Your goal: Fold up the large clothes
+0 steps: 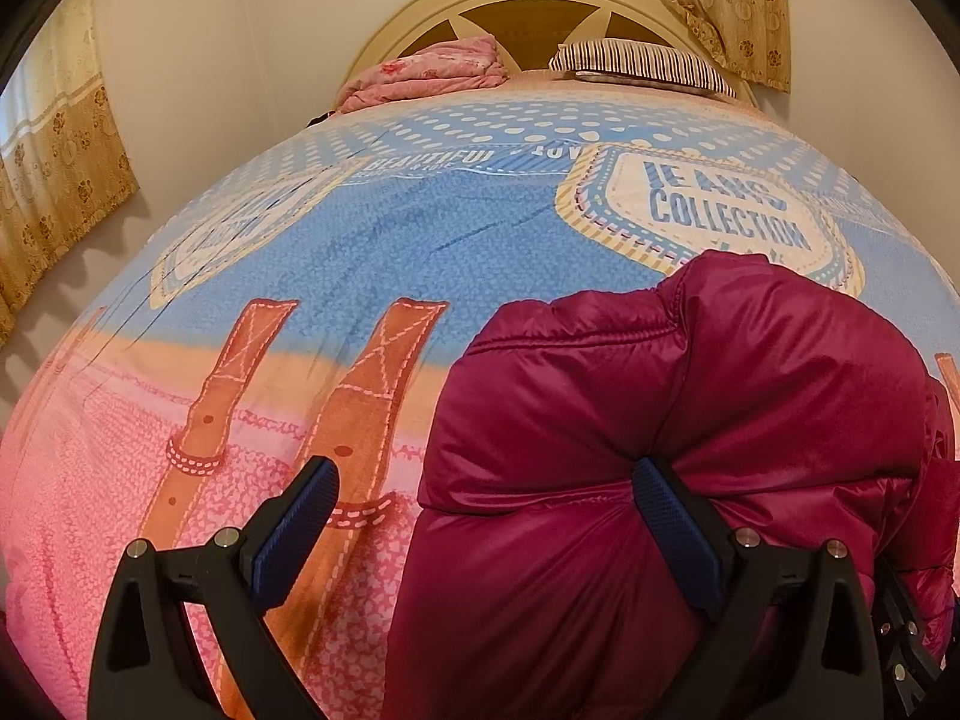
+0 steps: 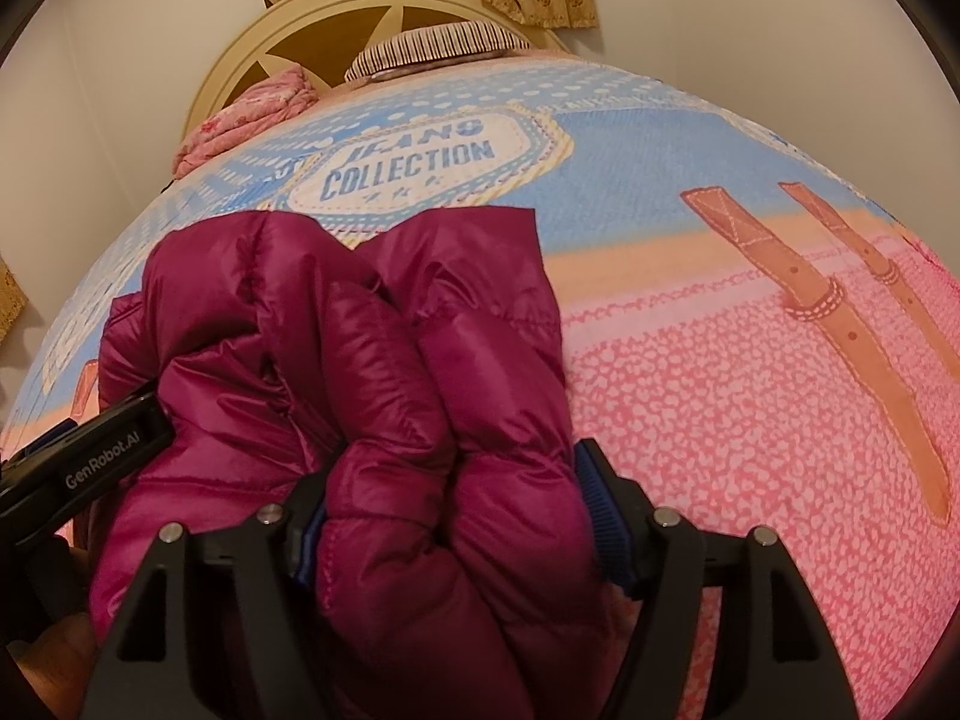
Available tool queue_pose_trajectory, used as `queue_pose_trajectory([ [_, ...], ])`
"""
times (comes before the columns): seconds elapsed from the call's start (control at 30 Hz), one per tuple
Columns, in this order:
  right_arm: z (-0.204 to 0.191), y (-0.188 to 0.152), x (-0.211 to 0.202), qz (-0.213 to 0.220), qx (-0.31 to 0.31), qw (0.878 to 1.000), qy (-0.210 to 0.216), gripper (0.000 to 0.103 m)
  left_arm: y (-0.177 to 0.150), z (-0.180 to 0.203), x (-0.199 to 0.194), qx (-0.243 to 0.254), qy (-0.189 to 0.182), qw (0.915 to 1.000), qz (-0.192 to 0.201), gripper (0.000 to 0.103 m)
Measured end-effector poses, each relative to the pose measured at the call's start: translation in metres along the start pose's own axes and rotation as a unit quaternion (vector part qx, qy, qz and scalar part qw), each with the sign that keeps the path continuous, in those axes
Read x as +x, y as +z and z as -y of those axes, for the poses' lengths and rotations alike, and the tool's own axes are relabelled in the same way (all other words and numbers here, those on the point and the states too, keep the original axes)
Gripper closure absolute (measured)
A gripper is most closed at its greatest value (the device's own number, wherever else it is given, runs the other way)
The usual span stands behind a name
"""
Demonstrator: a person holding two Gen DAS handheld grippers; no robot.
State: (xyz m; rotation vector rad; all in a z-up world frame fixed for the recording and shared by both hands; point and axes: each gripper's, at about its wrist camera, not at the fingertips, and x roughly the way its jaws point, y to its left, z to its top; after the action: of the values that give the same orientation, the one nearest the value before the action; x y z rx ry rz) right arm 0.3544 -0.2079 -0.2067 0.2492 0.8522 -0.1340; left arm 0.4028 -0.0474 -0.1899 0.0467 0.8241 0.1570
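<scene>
The puffy jacket (image 2: 372,396) lies bunched near the bed's (image 1: 240,240) bottom edge. The right gripper (image 2: 462,516) squeezes a fat fold. The left gripper (image 1: 486,492) is wide open, holding nothing. If the right lets go, the jacket may puff open.

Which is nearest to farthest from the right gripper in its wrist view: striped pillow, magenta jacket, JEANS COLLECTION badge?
1. magenta jacket, bunched between the right gripper fingers.
2. JEANS COLLECTION badge, mid-bed beyond the jacket.
3. striped pillow, at the headboard.
</scene>
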Motion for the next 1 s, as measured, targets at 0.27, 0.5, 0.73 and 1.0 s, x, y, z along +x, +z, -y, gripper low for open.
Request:
queue_pose_trajectory([
  [0.27,0.0,0.0,0.0,0.0,0.002,1.0,0.003,0.032,0.001,-0.003,0.001,-0.006,-0.013,0.9999,-0.007,0.004],
  [0.5,0.0,0.002,0.001,-0.005,-0.002,1.0,0.005,0.031,-0.011,-0.026,-0.031,-0.023,-0.072,0.9968,-0.023,0.004],
  [0.73,0.005,-0.001,-0.042,0.024,-0.018,0.999,0.031,0.024,-0.035,-0.043,-0.046,-0.026,-0.102,0.9942,-0.023,0.004],
  [1.0,0.014,-0.018,-0.025,0.005,-0.005,0.998,0.056,0.026,-0.045,-0.04,-0.033,-0.034,-0.123,0.9912,-0.034,0.003],
])
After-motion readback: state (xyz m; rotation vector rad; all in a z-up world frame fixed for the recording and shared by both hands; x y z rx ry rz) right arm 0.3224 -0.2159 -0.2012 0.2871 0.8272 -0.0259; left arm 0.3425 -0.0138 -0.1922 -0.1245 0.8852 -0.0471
